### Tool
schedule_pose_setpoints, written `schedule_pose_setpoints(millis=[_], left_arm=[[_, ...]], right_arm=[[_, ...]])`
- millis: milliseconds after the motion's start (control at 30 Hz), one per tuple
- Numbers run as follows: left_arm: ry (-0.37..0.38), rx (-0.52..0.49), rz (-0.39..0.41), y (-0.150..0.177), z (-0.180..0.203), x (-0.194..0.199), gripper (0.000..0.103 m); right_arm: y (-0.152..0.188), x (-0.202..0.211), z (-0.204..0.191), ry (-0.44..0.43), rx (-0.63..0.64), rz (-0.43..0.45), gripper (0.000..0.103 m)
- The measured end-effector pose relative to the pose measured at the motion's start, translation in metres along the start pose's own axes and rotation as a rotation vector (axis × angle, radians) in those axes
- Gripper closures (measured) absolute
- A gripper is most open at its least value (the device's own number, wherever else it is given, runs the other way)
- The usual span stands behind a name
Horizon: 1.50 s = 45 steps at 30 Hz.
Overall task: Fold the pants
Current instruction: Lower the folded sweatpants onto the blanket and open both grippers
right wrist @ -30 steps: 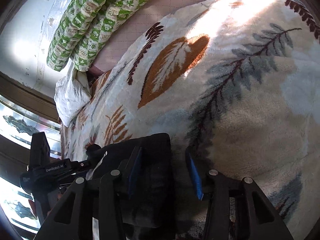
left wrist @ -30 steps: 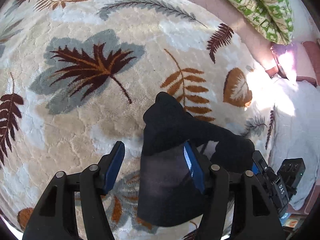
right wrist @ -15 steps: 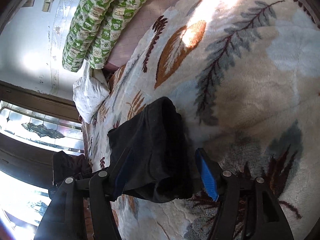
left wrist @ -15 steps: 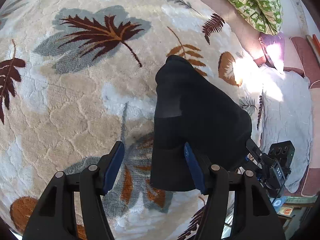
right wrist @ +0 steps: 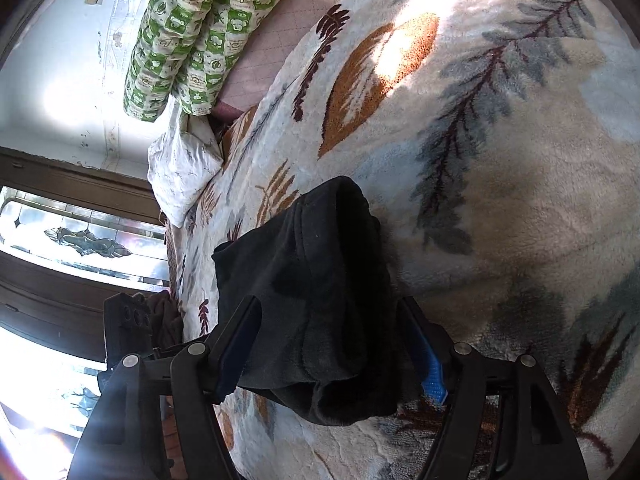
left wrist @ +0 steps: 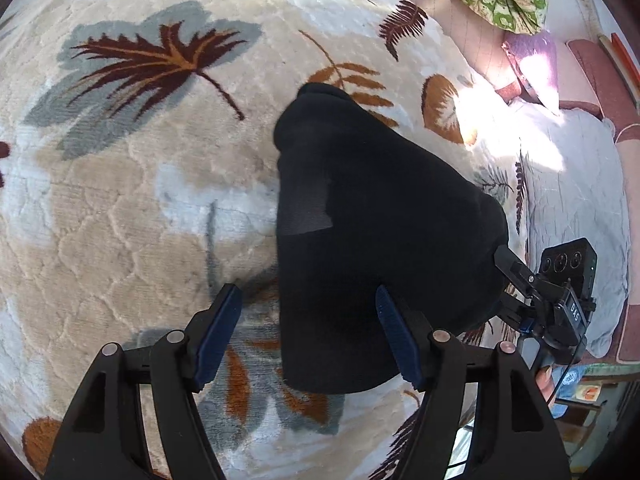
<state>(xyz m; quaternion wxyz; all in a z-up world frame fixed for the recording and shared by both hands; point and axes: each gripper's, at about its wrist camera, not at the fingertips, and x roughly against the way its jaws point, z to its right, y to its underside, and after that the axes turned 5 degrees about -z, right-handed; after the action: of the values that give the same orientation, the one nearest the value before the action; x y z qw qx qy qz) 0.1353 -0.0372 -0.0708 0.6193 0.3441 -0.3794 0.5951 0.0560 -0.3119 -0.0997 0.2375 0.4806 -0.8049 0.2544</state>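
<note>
since a second ago the black pants [left wrist: 384,232] have gone from a bunch raised between my tongs to a folded bundle lying on the leaf-patterned blanket [left wrist: 132,208], and both pairs of tongs have widened. one pair of pants, folded dark on dark, so i cannot count its layers. left wrist view: my left gripper [left wrist: 308,332] has jaws opening; the cloth's near edge lies between the blue pads [left wrist: 218,330], closer to the right-hand one, and i cannot tell whether that pad touches it. this view alone shows the bundle's whole outline, a sheer patch on its left side, and my right gripper [left wrist: 520,292] at the bundle's far right edge, only its tips and camera block visible. right wrist view: my right gripper [right wrist: 336,344] also has jaws opening, with a rolled end of the pants lying between the fingers; the pads do not press it. this view alone shows seams and a hem, the window [right wrist: 76,240] and the wall; the left tool appears only as a dark block at the left edge. two green patterned pillows [right wrist: 188,32] lie at the head of the bed, one white pillow [right wrist: 180,172] beside them. pillows are cut off by the frame in the left view.
</note>
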Motion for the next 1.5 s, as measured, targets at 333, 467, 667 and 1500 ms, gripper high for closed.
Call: schedule_pose_setpoints(millis=[333, 467, 667, 1500], left_arm=[[0.096, -0.039, 0.036, 0.006, 0.011, -0.001, 0.069], [0.118, -0.054, 0.056, 0.011, 0.013, 0.012, 0.079], [0.14, -0.037, 0.062, 0.02, -0.001, 0.033, 0.08], [-0.181, 0.029, 0.226, 0.073, -0.146, 0.116, 0.076]], right_arm=[[0.0, -0.007, 0.008, -0.045, -0.004, -0.034, 0.038], [0.008, -0.006, -0.001, 0.048, 0.039, -0.011, 0.065], [0.026, 0.009, -0.01, -0.034, 0.022, 0.076, 0.071], [0.1, -0.138, -0.161, -0.093, 0.16, -0.069, 0.071]])
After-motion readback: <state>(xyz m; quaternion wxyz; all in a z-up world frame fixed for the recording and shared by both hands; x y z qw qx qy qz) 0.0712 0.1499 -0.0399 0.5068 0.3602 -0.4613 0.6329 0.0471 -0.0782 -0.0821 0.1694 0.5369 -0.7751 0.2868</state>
